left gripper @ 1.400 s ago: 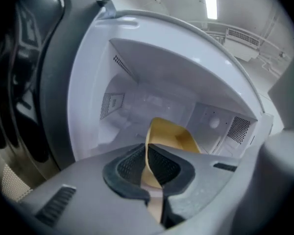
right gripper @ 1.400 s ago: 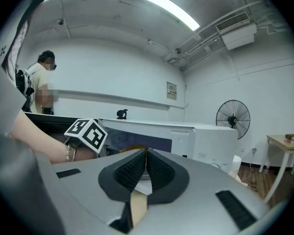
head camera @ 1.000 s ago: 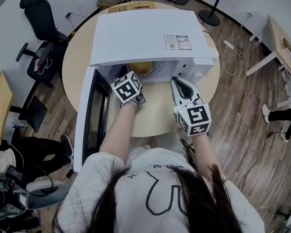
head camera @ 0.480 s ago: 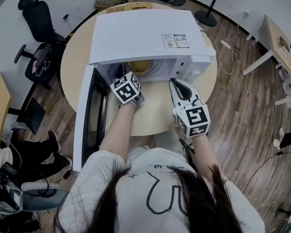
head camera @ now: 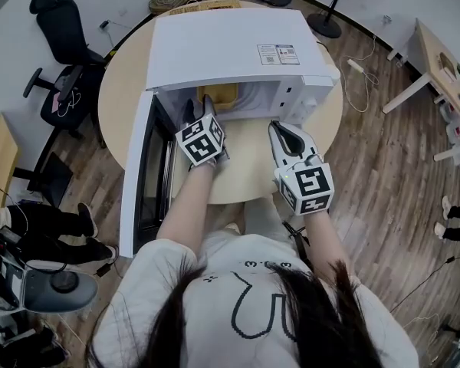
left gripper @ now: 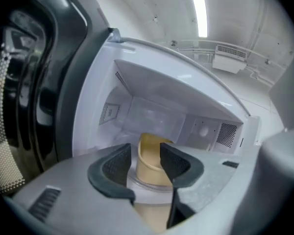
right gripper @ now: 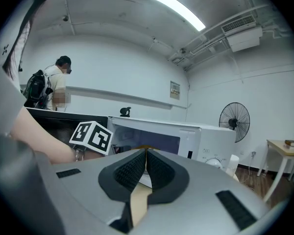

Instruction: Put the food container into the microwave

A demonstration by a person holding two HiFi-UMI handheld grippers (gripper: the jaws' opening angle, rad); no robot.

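The white microwave (head camera: 226, 48) stands on a round wooden table (head camera: 249, 171) with its door (head camera: 138, 175) swung open to the left. A yellow food container (head camera: 218, 94) stands upright inside on the glass turntable (left gripper: 137, 182). In the left gripper view the container (left gripper: 151, 164) shows just beyond the pads (left gripper: 120, 163), with gaps on both sides. My left gripper (head camera: 198, 107) sits at the oven's mouth; its jaws have just been opening, and it (left gripper: 146, 160) is open. My right gripper (head camera: 278, 129) hovers over the table in front of the control panel; it (right gripper: 146, 154) is shut and empty.
The open door bounds the left side of the oven mouth. A black office chair (head camera: 61, 37) stands at far left, a fan base (head camera: 330, 25) behind the table, and a light wooden desk (head camera: 445, 67) at right. A seated person's legs (head camera: 50, 228) show on the floor at left.
The left gripper's fingers have spread apart at the oven mouth and let go of the yellow container, which stays inside. The right gripper stays shut in front of the panel.
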